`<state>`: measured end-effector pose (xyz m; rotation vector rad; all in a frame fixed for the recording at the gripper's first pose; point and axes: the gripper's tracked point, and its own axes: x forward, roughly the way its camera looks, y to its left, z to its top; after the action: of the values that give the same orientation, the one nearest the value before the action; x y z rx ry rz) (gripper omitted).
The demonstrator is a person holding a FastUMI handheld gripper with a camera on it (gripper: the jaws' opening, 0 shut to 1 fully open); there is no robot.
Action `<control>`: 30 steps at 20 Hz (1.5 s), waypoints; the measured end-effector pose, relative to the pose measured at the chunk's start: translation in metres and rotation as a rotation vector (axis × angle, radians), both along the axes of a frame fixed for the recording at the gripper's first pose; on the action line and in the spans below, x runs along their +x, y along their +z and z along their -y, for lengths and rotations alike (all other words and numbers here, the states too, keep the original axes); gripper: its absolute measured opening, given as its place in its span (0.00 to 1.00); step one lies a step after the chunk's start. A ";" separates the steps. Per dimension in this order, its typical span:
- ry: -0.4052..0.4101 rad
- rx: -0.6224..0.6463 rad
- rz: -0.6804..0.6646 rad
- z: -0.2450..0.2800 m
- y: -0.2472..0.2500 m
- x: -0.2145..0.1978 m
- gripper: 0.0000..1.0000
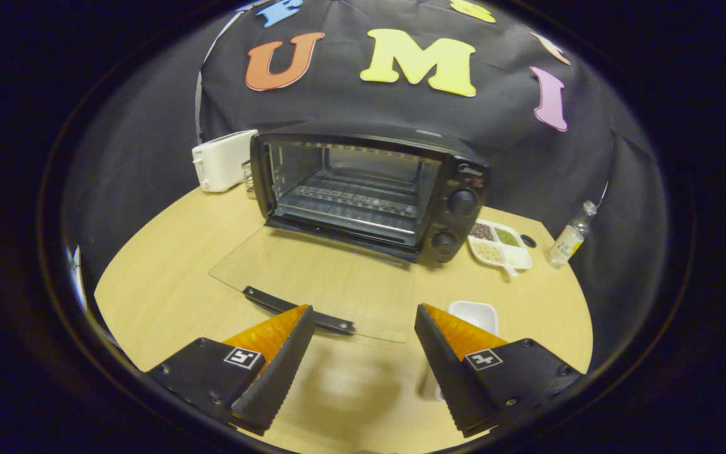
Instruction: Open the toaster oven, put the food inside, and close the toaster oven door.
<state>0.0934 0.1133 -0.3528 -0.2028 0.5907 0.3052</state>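
A black toaster oven (pixel 369 186) stands on the wooden table beyond my fingers, its cavity showing bare wire racks. Its glass door (pixel 319 277) lies folded down flat toward me, the dark handle (pixel 297 310) at its near edge just ahead of my left fingertip. My gripper (pixel 363 318) is open, fingers wide apart, nothing between them. A white tray (pixel 476 314) sits on the table behind my right finger, partly hidden by it; I cannot tell what it holds.
A white toaster (pixel 223 159) stands left of the oven at the table's back. Right of the oven lie a divided white dish (pixel 500 244) with grains and a small plastic bottle (pixel 570 236). Bare tabletop (pixel 167 265) spreads left of the door.
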 end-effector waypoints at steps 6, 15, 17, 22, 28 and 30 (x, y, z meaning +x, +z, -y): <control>0.005 0.032 -0.021 0.123 0.015 0.020 1.00; 0.074 0.403 -0.421 0.136 -0.038 -0.005 0.73; 0.045 0.449 -0.473 0.140 -0.042 -0.006 0.57; 0.054 0.615 -0.585 0.135 -0.035 -0.012 0.19; 0.067 0.639 -0.520 0.134 0.009 -0.005 0.16; 0.061 0.668 -0.489 0.121 0.028 -0.001 0.16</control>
<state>0.0922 -0.0079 -0.3244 0.5131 0.9300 0.6006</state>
